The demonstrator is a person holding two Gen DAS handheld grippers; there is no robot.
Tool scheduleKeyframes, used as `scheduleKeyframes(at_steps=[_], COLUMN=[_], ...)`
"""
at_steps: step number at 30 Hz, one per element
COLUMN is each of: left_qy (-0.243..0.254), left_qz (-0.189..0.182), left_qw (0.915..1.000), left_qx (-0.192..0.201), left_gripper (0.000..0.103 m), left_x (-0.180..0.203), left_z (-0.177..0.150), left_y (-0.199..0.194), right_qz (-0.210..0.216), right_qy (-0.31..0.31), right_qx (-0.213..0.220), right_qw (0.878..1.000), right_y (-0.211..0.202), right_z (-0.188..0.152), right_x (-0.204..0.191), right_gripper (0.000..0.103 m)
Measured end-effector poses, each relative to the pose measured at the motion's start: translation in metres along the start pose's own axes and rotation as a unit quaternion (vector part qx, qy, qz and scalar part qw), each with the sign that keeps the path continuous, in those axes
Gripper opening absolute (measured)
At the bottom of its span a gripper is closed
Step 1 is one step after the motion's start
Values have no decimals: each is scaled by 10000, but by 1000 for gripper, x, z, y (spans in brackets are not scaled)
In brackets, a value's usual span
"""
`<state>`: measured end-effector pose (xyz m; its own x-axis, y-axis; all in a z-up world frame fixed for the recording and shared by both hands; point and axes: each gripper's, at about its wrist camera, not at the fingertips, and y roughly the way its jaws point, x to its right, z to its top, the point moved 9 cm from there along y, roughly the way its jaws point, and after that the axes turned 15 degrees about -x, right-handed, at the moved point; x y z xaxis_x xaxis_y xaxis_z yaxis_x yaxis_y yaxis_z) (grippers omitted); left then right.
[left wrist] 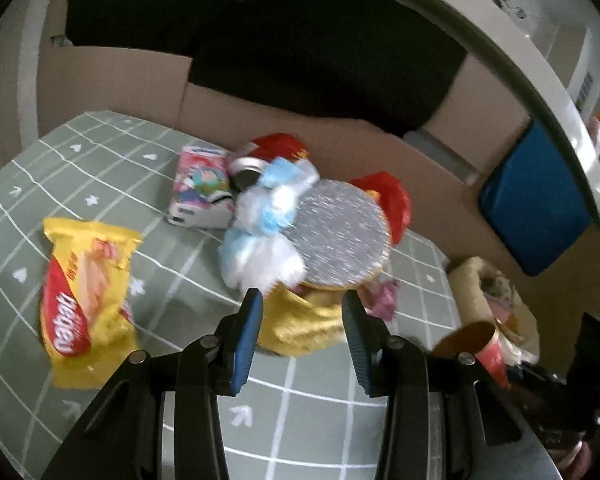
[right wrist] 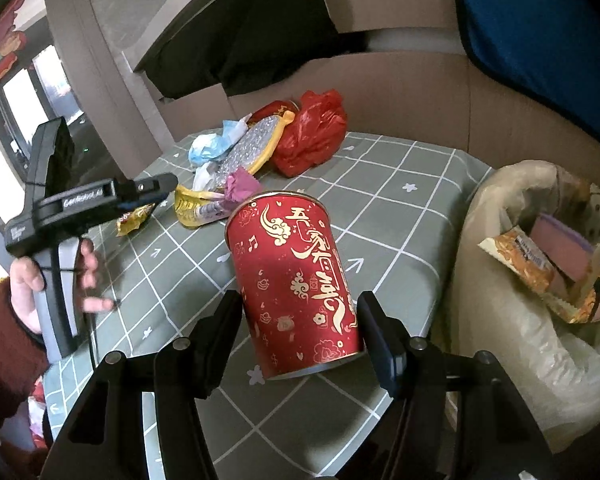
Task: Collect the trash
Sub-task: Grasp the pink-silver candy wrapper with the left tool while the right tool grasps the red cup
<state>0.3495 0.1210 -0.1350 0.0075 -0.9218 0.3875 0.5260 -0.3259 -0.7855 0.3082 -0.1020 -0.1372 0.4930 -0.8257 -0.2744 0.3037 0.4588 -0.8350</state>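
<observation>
Red and gold, the paper tub (right wrist: pixel 296 284) is the thing in play: a tall round container with gold cloud swirls and gold Chinese lettering down its side, a pale rim at each end, tilted so its open top leans away from the right wrist camera. It sits between the two fingers of the right gripper (right wrist: pixel 300 304), whose pads press its lower sides, above the grey-green checked tablecloth (right wrist: pixel 380 184).

Going left to right in the right wrist view: a hand (right wrist: pixel 56 280) in a dark red sleeve holds the left gripper (left wrist: pixel 300 308) by its handle at the table's left side. Next comes the heap of rubbish at the far end of the cloth, a crumpled blue and white wrapper (right wrist: pixel 208 148), a glittery silver disc (right wrist: pixel 248 152), a pink scrap (right wrist: pixel 240 186), a yellow packet (right wrist: pixel 192 208) and a red plastic bag (right wrist: pixel 312 132). At the far right stands a bin lined with a pale bag (right wrist: pixel 512 280), just beside the table edge, with an orange wrapper (right wrist: pixel 532 264) and other packaging inside.

In the left wrist view the left gripper's jaws stand apart with nothing clamped; the gold wrapper (left wrist: pixel 304 324) lies just beyond its tips. A yellow and red snack bag (left wrist: pixel 84 296) lies to the left, a pink tissue pack (left wrist: pixel 200 188) further back.
</observation>
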Motion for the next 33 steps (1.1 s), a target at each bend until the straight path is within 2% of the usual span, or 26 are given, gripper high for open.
scheduleKeyframes(at_steps=[2, 5, 9, 14, 17, 23, 28, 33], left_qy=[-144, -249, 131, 869, 1055, 866, 363, 152], left_qz=[-26, -324, -500, -302, -98, 149, -24, -34], left_qw=[9999, 9984, 9964, 9908, 9881, 9907, 9951, 9980], left_qx=[-41, -393, -675, -996, -1118, -1042, -917, -619], left_gripper=[43, 43, 43, 43, 43, 43, 31, 29], left_x=[-7, -10, 10, 41, 47, 48, 43, 45], left_z=[5, 6, -7, -35, -49, -55, -56, -58], left_y=[5, 22, 29, 36, 41, 41, 28, 9], right_qz=[-1, -1, -42, 50, 19, 6, -157, -532], right_qy=[-1, 44, 92, 210, 176, 203, 55, -297], right_qx=[9, 14, 15, 11, 16, 8, -133, -237], right_qw=[10000, 10000, 9999, 9998, 9998, 9998, 9998, 9979], right_y=[0, -1, -3, -5, -5, -4, -2, 8], right_z=[-1, -1, -3, -3, -4, -5, -4, 1], right_x=[0, 1, 4, 6, 5, 4, 2, -2], right_gripper=[57, 57, 57, 58, 58, 59, 59, 65])
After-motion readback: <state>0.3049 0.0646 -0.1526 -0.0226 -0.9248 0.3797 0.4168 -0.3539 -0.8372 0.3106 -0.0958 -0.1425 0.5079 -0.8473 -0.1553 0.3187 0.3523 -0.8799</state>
